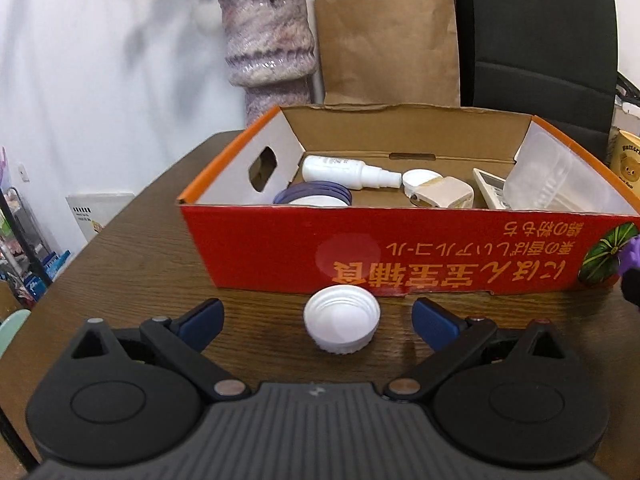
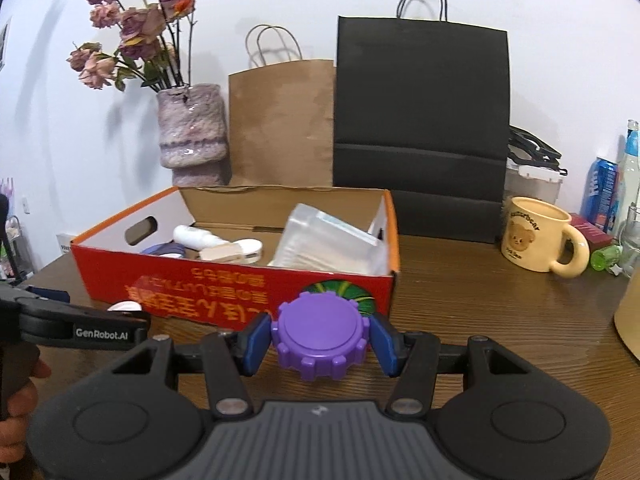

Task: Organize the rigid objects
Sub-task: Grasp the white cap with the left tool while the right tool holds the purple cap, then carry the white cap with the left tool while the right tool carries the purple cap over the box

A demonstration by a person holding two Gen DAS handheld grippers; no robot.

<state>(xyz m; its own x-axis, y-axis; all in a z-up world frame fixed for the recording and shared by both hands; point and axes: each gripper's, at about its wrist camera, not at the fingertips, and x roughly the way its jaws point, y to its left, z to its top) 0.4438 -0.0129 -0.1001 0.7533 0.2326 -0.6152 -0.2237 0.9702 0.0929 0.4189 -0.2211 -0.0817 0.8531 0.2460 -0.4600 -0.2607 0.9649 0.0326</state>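
My right gripper [image 2: 320,344] was clamped on the purple lid [image 2: 320,342], held just in front of the red box [image 2: 232,280]. My left gripper [image 1: 318,320] stood spread wide around the white cap [image 1: 341,323], which lay upturned on the table [image 1: 132,248] (untouched, I judged). Next: lift the lid over the near wall and release, then close on the cap.

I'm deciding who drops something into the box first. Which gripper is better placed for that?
The right gripper: it is shut on the purple lid just before the red box. The left gripper is open, with the white cap on the table between its fingers, ungrasped.
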